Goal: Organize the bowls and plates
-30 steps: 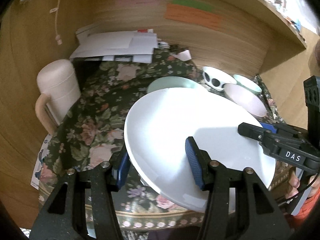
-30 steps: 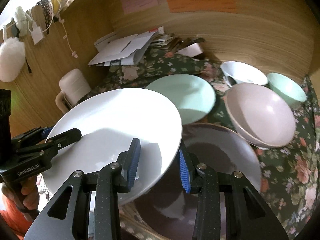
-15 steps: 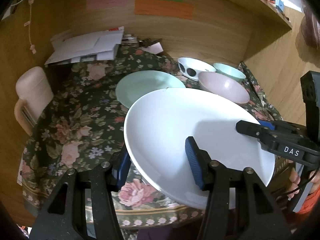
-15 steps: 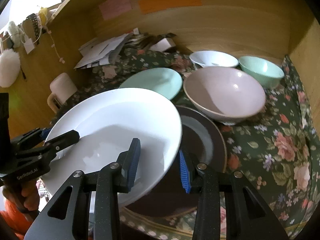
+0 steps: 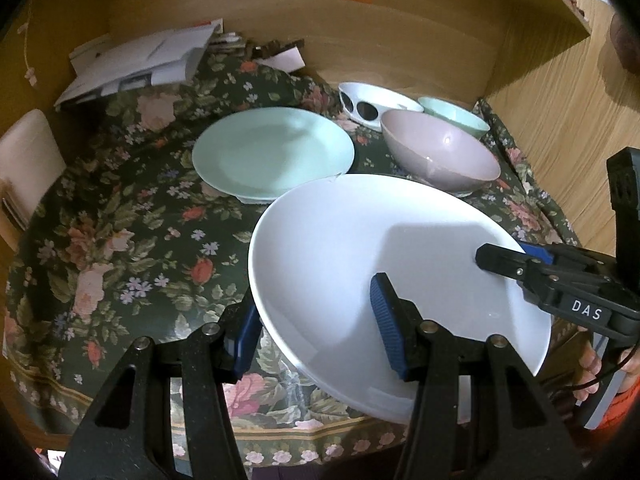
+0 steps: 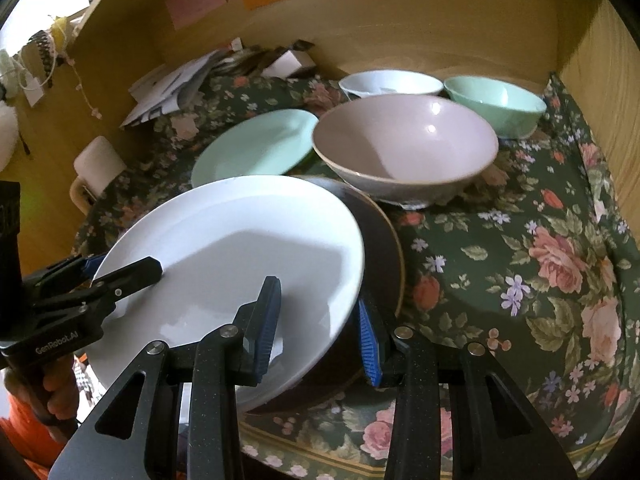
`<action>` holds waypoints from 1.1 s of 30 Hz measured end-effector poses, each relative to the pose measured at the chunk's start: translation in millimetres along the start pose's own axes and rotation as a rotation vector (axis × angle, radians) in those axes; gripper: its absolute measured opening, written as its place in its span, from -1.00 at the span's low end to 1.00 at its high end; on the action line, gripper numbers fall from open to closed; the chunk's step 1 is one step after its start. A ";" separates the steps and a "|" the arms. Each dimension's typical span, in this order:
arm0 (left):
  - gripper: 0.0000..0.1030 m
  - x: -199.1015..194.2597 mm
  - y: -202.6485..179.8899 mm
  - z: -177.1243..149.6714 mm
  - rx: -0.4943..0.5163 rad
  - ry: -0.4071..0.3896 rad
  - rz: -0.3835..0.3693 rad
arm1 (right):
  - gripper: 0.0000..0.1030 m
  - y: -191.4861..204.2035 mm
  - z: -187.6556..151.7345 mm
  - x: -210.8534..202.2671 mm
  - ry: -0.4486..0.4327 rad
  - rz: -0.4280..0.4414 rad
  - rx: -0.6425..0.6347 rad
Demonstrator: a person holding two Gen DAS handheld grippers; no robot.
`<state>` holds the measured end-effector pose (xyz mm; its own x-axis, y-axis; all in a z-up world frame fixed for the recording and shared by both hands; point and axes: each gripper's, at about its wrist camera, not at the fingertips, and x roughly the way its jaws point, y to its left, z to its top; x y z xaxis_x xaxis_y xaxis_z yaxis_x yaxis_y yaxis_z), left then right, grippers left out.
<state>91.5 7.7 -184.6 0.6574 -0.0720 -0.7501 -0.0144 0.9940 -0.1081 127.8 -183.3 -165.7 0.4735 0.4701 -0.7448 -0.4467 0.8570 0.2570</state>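
Observation:
A large white plate (image 5: 360,248) (image 6: 224,248) is held between both grippers above a dark brown plate (image 6: 384,248). My left gripper (image 5: 316,328) is shut on the white plate's left rim. My right gripper (image 6: 316,324) is shut on its right rim. A mint green plate (image 5: 272,152) (image 6: 256,148) lies on the floral cloth behind. A pink bowl (image 5: 440,156) (image 6: 404,148), a white bowl with dark spots (image 5: 372,104) (image 6: 392,82) and a mint bowl (image 5: 456,116) (image 6: 496,100) stand at the back right.
A floral tablecloth (image 5: 120,220) (image 6: 520,260) covers the table inside a wooden alcove. Papers (image 5: 140,64) (image 6: 172,84) are piled at the back left. A cream mug (image 5: 24,160) (image 6: 96,168) stands at the left edge. A wooden side wall (image 6: 600,60) closes the right.
Both grippers have carried the white plate lower and further right, over the dark brown plate. The mint green plate is now fully uncovered.

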 end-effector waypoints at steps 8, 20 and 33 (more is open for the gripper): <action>0.03 14.3 -0.7 -0.6 -0.002 0.024 -0.005 | -0.36 -5.8 -0.7 10.4 0.016 -0.004 0.009; 0.02 27.3 4.6 -1.0 0.005 0.052 0.000 | -0.38 -10.3 2.5 11.3 0.019 -0.004 0.012; 0.00 29.7 -0.2 1.5 0.037 0.057 0.017 | -0.41 -14.0 1.1 1.9 0.026 -0.024 0.006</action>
<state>112.1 5.5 -205.9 0.6130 -0.0587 -0.7879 0.0037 0.9974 -0.0715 135.8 -194.2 -170.0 0.4641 0.4442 -0.7664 -0.4308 0.8692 0.2428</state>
